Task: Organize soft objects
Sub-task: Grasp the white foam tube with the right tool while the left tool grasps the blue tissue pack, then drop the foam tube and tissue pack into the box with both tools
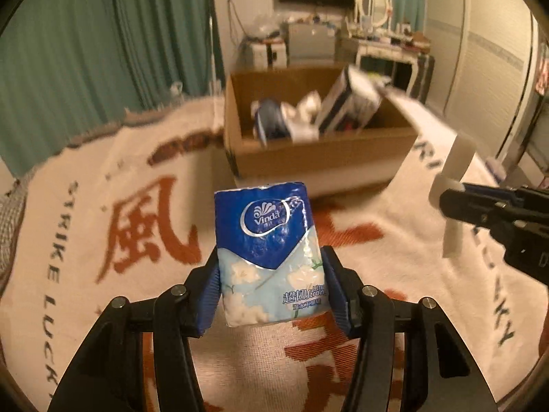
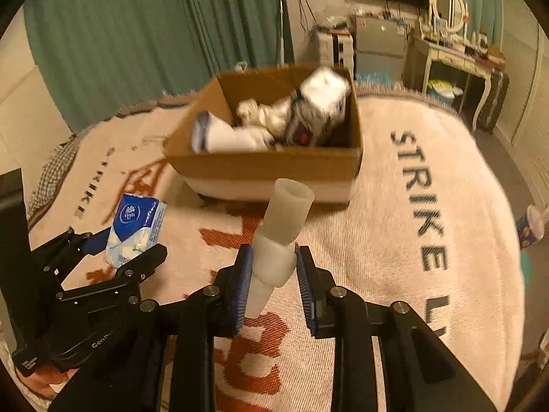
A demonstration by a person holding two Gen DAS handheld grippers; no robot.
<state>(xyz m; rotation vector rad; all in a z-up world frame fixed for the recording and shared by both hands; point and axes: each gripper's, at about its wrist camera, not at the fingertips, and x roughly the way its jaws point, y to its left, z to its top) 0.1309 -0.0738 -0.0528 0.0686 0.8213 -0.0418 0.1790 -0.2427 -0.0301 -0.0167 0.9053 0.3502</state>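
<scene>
Blue ribbed pads of the left gripper [image 1: 271, 295] press both sides of a tissue pack [image 1: 269, 254], closed on its lower half so that the upper half with the logo stands free above the jaws. The film wrapper dents where the pads meet it, so I judge the pack light, soft and a little slick; a hold low across the flat sides, as here, looks sound, though a harder squeeze would only crush it.

The right gripper [image 2: 271, 281] is clamped on a white foam piece [image 2: 276, 250], a stack of short cylinders with a hollow top. The pads grip its middle section; the wide top leans up and to the right beyond the jaws, and a thin end hangs below them. It looks spongy and nearly weightless, likely to bend rather than slip, and the middle section is the best place to hold it.

Each gripper sees the other: the left one sits just to the left of the right jaws, both held above a cream blanket [image 2: 394, 240] with orange characters and dark lettering.

Ahead of both pairs of jaws, resting on the blanket, is an open cardboard box [image 2: 271, 164] already holding several white and blue soft packs, blurred. Both held items are still short of its near wall, so dropping them in seems the step at hand.
</scene>
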